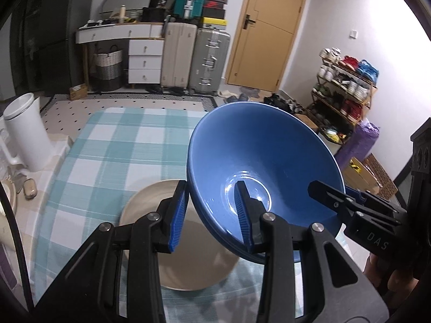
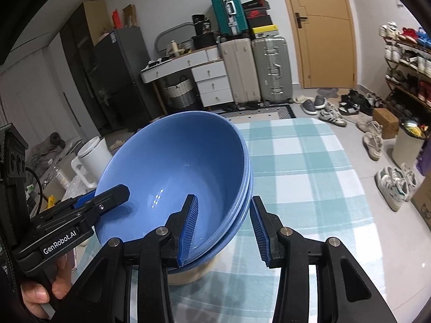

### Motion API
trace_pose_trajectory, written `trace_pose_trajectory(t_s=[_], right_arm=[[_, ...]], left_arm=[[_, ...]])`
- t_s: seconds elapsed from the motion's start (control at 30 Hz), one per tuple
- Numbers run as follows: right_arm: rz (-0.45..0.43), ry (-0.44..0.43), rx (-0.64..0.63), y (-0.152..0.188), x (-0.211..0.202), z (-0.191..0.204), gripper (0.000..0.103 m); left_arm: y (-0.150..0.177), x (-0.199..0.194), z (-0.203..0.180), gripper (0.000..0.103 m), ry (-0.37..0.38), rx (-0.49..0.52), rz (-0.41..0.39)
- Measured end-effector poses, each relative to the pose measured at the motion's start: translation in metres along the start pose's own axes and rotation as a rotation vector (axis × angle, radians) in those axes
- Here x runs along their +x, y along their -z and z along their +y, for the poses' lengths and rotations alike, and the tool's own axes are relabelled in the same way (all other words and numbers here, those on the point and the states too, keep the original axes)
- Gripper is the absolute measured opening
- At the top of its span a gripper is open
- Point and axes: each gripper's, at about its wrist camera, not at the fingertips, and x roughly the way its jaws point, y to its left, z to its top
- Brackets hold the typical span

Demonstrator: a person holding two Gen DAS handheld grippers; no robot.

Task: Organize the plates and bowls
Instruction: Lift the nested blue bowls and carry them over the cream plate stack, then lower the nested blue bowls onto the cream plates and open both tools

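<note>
Above the beige plate (image 1: pixel 188 245) on the checked desk (image 1: pixel 107 145), left tool (image 1: pixel 212 215) and right tool (image 2: pixel 223 231) each pinch opposite rims of the stacked blue bowls (image 1: pixel 264 167), sharing their weight.

The blue bowls (image 1: pixel 258 167) look glossy and smooth, the beige plate (image 1: pixel 194 255) looks matt, and the checked cloth (image 1: pixel 113 140) on the table looks woven.

A lived-in home: suitcases (image 2: pixel 270 70) stacked by the far door (image 2: pixel 322 31), shoe rack (image 1: pixel 343 91) right, fridge (image 2: pixel 118 78) left.
</note>
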Motion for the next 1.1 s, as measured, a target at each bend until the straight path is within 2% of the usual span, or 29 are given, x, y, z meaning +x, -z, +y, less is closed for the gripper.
trace_pose_trajectory(t_s=[0.3, 0.7, 1.1], right_arm=[[0.049, -0.044, -0.026, -0.002, 0.04, 0.016, 0.04], [0.111, -0.088, -0.079, 0.003, 0.089, 0.025, 0.04], [0.164, -0.101, -0.09, 0.014, 0.124, 0.022, 0.04]], left_arm=[[0.004, 0.014, 0.035, 0.032, -0.068, -0.044, 0.015], [0.022, 0.058, 0.063, 0.032, -0.151, -0.089, 0.055], [0.037, 0.094, 0.082, 0.032, -0.184, -0.105, 0.098]])
